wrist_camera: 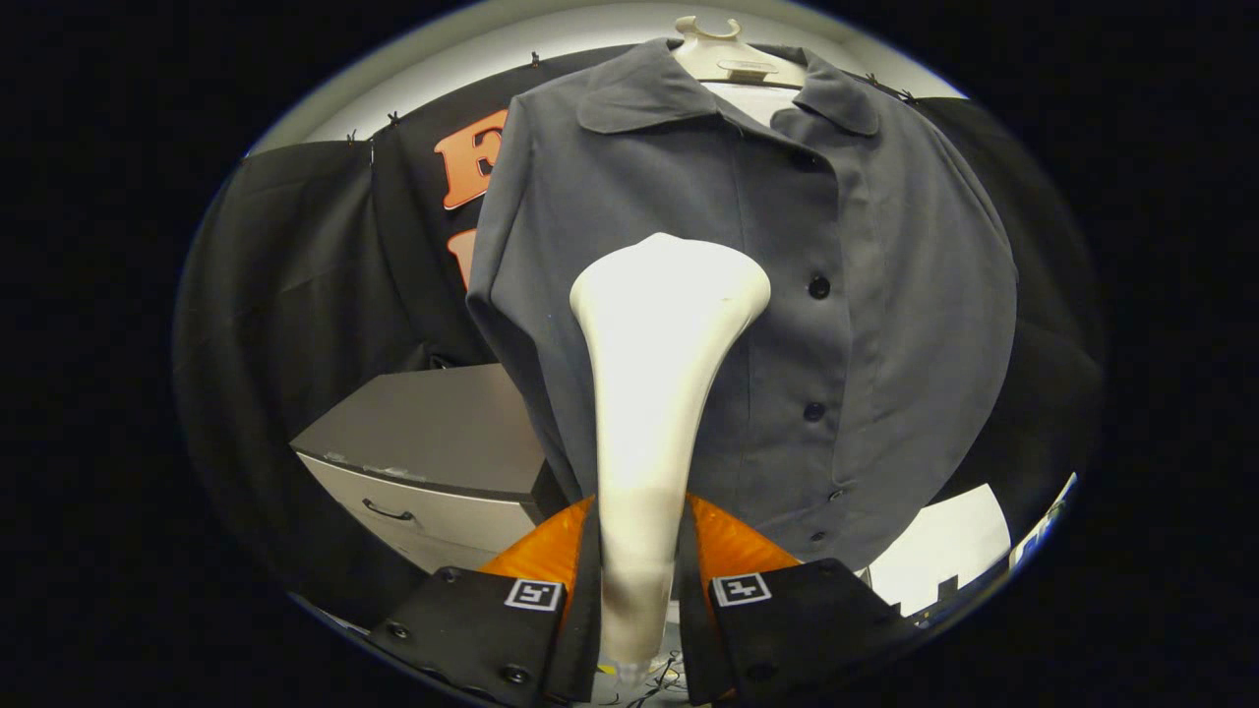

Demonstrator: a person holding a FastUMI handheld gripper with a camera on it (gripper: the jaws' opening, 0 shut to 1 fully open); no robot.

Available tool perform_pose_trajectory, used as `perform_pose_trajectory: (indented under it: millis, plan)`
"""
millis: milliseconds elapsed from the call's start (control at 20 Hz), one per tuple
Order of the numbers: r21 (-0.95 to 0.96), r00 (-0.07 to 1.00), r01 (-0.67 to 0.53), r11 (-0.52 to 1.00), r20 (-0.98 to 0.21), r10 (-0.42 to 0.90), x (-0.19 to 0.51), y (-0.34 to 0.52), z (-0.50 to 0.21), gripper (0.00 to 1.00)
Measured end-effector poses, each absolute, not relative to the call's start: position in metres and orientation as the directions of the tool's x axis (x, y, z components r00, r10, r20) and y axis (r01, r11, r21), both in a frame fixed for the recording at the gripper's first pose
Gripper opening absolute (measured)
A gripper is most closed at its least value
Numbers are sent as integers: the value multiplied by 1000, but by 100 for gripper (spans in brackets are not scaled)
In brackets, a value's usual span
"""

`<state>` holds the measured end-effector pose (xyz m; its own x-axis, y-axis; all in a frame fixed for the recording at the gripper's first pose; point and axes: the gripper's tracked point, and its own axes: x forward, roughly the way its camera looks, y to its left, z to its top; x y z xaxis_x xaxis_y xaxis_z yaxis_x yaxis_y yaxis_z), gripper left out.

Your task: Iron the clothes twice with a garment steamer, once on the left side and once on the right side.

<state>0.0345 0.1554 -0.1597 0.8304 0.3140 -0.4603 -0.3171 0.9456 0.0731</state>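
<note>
Gripping the white garment steamer [649,393] by its narrow handle, the claw [637,580] has both fingers pressed on it, the broad head lifted against the grey shirt [885,295] on its hanger [723,54], left of the button row. From where I stand the handle looks slippery, so it could twist, or the head could snag the placket and swing the shirt.

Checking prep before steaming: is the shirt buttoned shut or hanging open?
Buttoned shut: the shirt placket is closed down its buttons, beyond the steamer clamped in the hand-held gripper.
</note>
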Motion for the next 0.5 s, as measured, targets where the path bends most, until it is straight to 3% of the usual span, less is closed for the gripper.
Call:
perform_pose_trajectory:
  millis: [500]
  plan:
    - [97, 766, -300, 949, -569, 300, 20, 134, -224, 42]
